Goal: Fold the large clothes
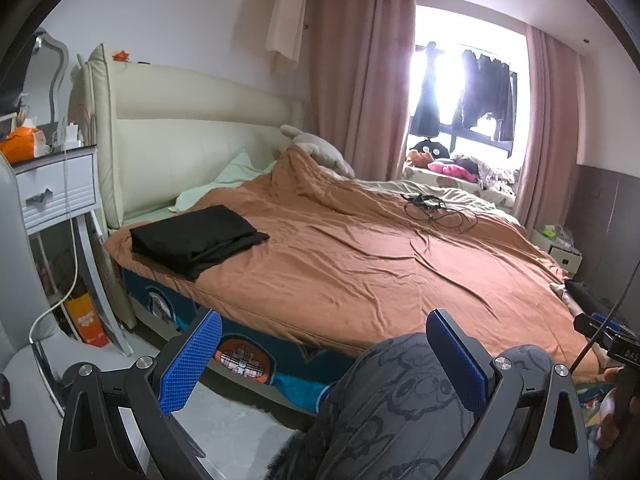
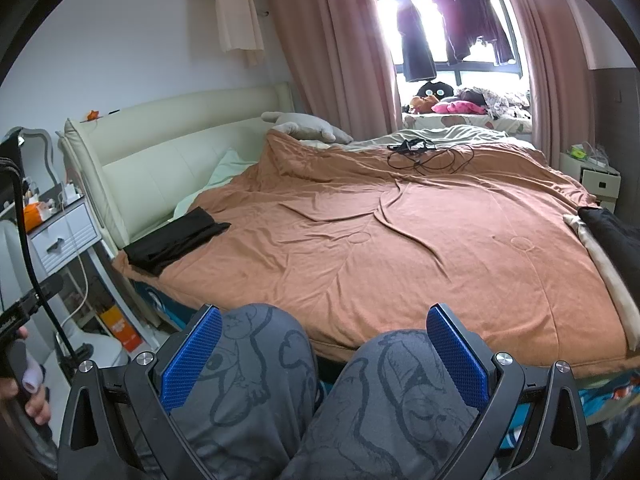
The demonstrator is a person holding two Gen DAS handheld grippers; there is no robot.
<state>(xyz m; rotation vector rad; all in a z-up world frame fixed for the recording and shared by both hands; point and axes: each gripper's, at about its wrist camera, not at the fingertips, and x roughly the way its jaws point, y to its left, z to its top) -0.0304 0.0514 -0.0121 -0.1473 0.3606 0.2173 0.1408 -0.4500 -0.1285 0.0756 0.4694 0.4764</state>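
A tangle of black cables (image 2: 430, 156) lay on the orange bedspread (image 2: 400, 248). Pink curtains (image 1: 360, 80) framed the window; a white nightstand (image 1: 60, 192) stood beside the bed

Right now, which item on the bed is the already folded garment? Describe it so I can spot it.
Start at the cream headboard and drop to the near corner of the orange-brown duvet beside the white nightstand. The folded black garment lies there, flat and squared, unlike the loose black cables farther back.

Dark garment (image 2: 612, 236) at the bed's right corner, cut off by the frame edge
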